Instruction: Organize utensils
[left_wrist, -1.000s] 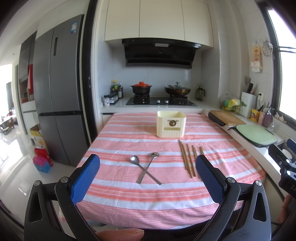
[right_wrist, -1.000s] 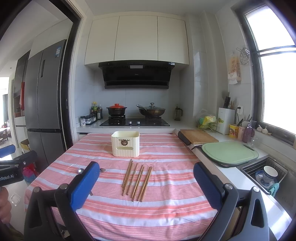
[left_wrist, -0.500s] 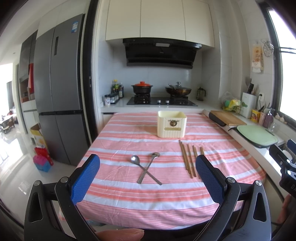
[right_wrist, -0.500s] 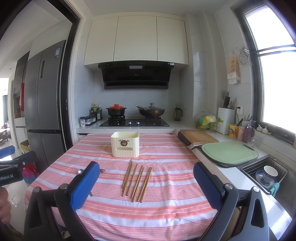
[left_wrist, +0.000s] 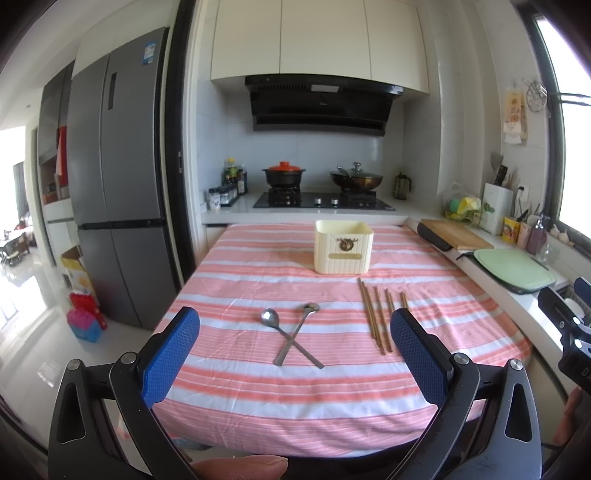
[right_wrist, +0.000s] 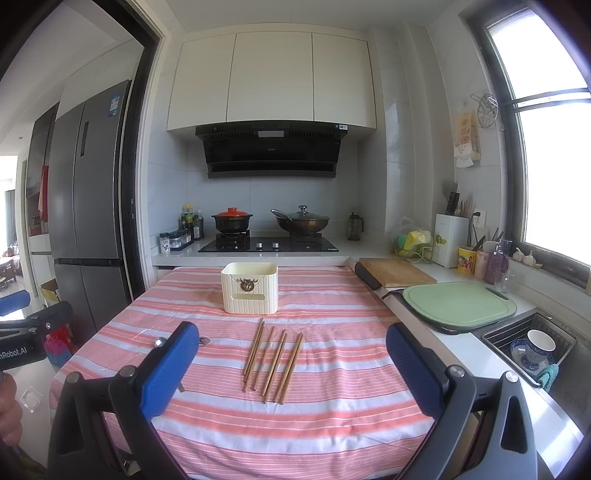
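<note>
Ahead of the left claw (left_wrist: 294, 343), still gaping and idling, two crossed steel spoons (left_wrist: 293, 338) are lying ungathered; the right claw (right_wrist: 291, 363), also gaping, is facing the brown wooden chopsticks (right_wrist: 273, 360).

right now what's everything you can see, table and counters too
spoons: 2, silver, crossed on the table, left of the chopsticks
chopsticks: wooden, brown, exact count unclear, side by side in front of the box
box: 1, cream, far middle of the table
tablecloth: 1, pink and white stripes, covers the table
pot: 1, black with red lid, left burner
wok: 1, dark with glass lid, right burner
cutting boards: 1 wooden, 1 green, right counter
fridge: 1, grey, left
bowls: blue and white, in the sink
left gripper: blue fingers, open
right gripper: blue fingers, open
</note>
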